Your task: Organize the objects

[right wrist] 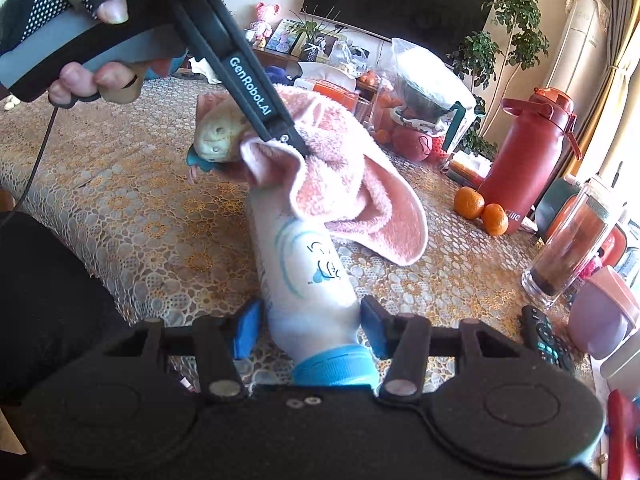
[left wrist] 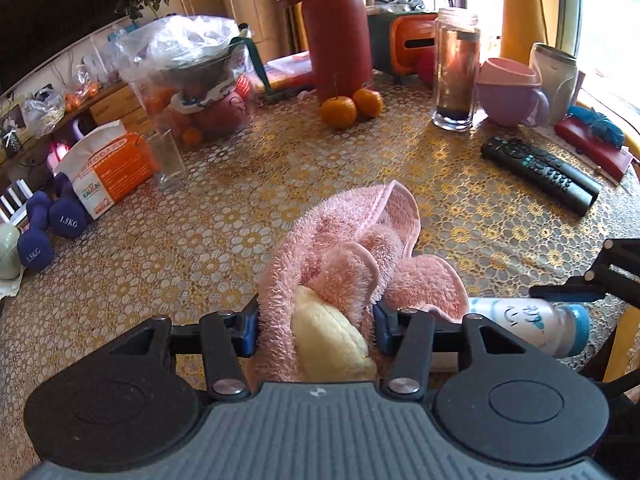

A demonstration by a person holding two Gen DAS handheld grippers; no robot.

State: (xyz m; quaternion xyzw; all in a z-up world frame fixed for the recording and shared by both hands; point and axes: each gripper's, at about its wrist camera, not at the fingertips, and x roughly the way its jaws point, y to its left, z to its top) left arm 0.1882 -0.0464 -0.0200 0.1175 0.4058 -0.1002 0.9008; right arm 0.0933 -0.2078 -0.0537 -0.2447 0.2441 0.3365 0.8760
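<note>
The left gripper has its 2 blue-padded fingers pressed into a fluffy pink terry towel, pinching a bunched fold of it together with a soft pale-yellow lump that sits wrapped inside the cloth. Seen from the right wrist, the same towel hangs lifted off the gold lace-patterned tablecloth, draping down from the left gripper's black arm, with the yellowish lump poking out of the fold and a person's gloved hand gripping the handle above. The right gripper straddles a white plastic bottle with a blue cap and blue printed markings; its fingers sit just beside the bottle's neck end on either side, the right pad close against it and a thin gap showing on the left, so whether it is actually squeezing cannot be told. The bottle lies on its side with the cap toward the right gripper and its far end tucked under the towel's hanging edge. In the left wrist view the bottle lies just right of the towel, near the table edge. Farther back stand 2 oranges touching a tall red thermos jug, and a black remote control lies well apart to the right.
</note>
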